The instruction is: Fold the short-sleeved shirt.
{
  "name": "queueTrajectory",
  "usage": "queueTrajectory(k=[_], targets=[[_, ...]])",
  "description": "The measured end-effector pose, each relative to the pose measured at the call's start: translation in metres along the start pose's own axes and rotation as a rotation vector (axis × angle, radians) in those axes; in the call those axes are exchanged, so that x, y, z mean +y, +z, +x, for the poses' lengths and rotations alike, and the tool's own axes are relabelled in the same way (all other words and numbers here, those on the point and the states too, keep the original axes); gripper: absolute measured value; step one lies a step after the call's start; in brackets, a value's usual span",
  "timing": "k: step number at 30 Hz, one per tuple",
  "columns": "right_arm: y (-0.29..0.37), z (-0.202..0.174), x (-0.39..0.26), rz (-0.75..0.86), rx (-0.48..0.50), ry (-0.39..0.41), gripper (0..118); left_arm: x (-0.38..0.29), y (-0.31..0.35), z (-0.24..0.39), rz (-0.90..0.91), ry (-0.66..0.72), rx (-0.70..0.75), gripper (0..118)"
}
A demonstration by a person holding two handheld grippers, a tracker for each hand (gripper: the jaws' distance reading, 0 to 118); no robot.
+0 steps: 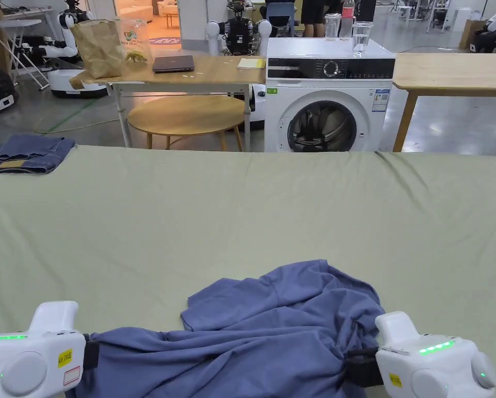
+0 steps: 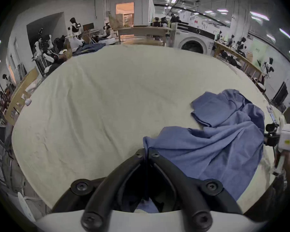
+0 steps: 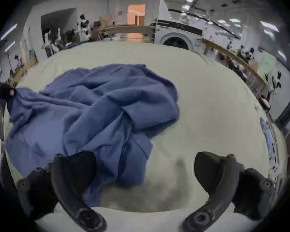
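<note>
The blue short-sleeved shirt [image 1: 272, 331] lies crumpled on the near part of a table covered with a pale green sheet [image 1: 241, 207], close to the near edge and a little right of centre. Its bunched mass runs left to right along that edge, so the long axis lies across the scene between the two grippers, while one flatter flap, which looks like a sleeve [image 1: 226, 306], juts out toward the far left. Which end is the collar and which the hem cannot be told from the folds. The left gripper [image 2: 146, 152] sits at the shirt's left end; in the left gripper view its black jaws are pressed together with a thin edge of blue cloth pinched between them. The right gripper [image 3: 145, 170] sits at the shirt's right end; in the right gripper view its jaws stand wide apart, the left jaw resting over a fold of the fabric and the right jaw over bare sheet, with nothing clamped. In the head view both white gripper bodies show green lights. At the far left corner of the sheet lies a folded pair of jeans [image 1: 26, 153]. Beyond the table stands a white washing machine [image 1: 327, 98], with wooden tables to either side.
</note>
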State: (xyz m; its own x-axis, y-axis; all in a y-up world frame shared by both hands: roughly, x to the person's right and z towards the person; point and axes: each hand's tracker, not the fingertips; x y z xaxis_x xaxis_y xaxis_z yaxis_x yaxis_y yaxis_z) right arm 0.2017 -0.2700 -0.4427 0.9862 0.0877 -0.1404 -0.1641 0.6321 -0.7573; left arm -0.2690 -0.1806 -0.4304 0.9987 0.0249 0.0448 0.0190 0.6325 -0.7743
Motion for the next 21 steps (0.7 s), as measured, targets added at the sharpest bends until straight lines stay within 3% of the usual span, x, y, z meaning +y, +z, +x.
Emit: queueTrajectory(k=[2, 3, 4, 6, 9, 15, 21], targets=[[0.002, -0.005, 0.001, 0.036, 0.083, -0.038, 1, 0.002, -0.001, -0.002, 0.005, -0.005, 0.005, 0], [0.004, -0.007, 0.002, 0.028, 0.117, -0.089, 1, 0.002, -0.001, -0.003, 0.012, -0.007, 0.013, 0], [0.008, 0.001, 0.003, 0.027, 0.092, -0.098, 1, 0.003, 0.001, -0.004, 0.018, -0.010, 0.021, 0], [0.019, 0.007, 0.004, 0.041, 0.135, -0.139, 1, 0.006, 0.003, -0.008, 0.029, -0.022, 0.030, 0], [0.049, 0.018, 0.019, 0.110, 0.107, -0.139, 1, 0.018, 0.012, -0.011, 0.064, -0.080, 0.083, 0], [0.132, 0.023, 0.074, 0.303, 0.084, -0.075, 1, 0.065, 0.050, -0.021, 0.195, -0.125, 0.158, 0], [0.206, 0.040, 0.151, 0.470, -0.009, -0.029, 1, 0.139, 0.105, -0.026, 0.347, -0.162, 0.228, 0]])
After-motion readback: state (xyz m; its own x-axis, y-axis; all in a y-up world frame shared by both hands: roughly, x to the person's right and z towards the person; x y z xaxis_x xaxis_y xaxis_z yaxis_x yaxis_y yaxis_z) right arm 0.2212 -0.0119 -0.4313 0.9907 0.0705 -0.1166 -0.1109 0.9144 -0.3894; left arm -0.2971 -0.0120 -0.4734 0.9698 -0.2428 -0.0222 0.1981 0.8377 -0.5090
